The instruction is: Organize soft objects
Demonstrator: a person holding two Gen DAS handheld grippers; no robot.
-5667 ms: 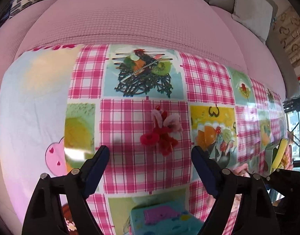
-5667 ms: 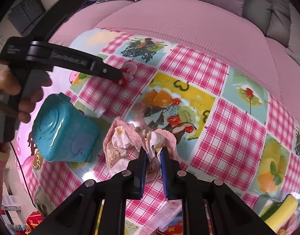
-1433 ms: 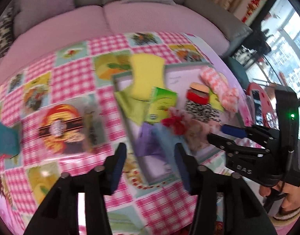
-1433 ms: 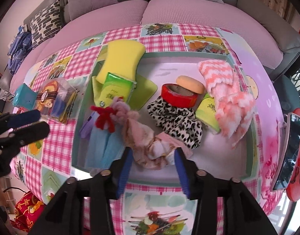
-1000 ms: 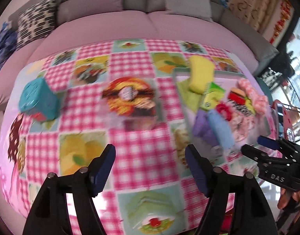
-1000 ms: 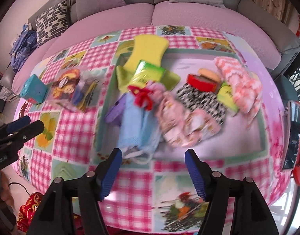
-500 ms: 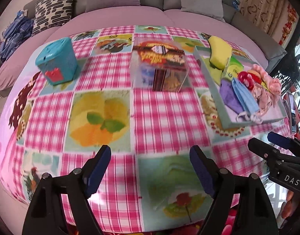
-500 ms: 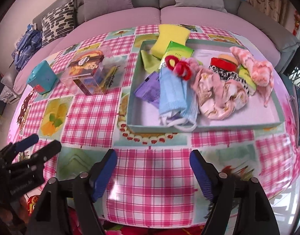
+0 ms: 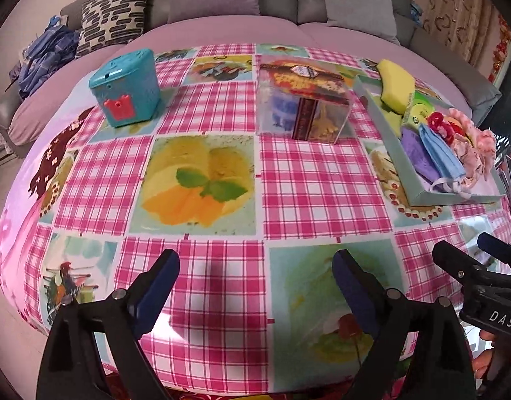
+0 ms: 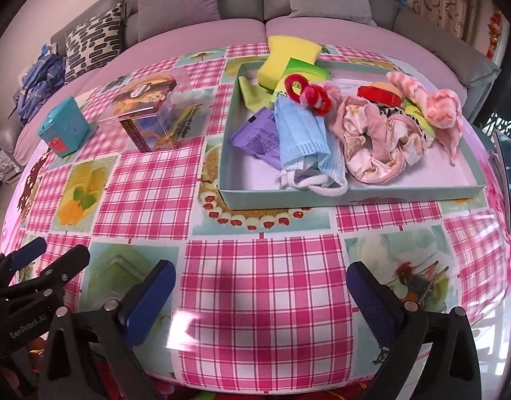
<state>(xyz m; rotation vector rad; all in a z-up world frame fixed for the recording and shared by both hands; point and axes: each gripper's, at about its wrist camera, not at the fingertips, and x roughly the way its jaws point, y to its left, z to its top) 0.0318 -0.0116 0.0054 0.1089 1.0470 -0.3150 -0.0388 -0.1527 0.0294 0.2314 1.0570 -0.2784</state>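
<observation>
A shallow teal tray [image 10: 352, 195] on the pink checked table holds soft things: a blue face mask [image 10: 300, 135], a red pipe-cleaner toy [image 10: 309, 92], a pink scrunchie cloth [image 10: 372, 138], a pink striped towel [image 10: 429, 100], a yellow sponge [image 10: 289, 55] and a purple packet [image 10: 255, 136]. The tray also shows in the left wrist view [image 9: 452, 196] at the right. My left gripper [image 9: 255, 270] is open and empty above the table's near edge. My right gripper [image 10: 260, 281] is open and empty, in front of the tray.
A teal box [image 9: 127, 91] stands at the far left and a clear printed box [image 9: 305, 103] in the middle of the table. A grey and pink sofa [image 10: 242, 6] with cushions curves behind. A phone-like object [image 10: 510, 180] lies at the right edge.
Both grippers have pulled back from the tray toward the table's near edge and stand wide open. The scrunchie cloth and red toy lie in the tray.
</observation>
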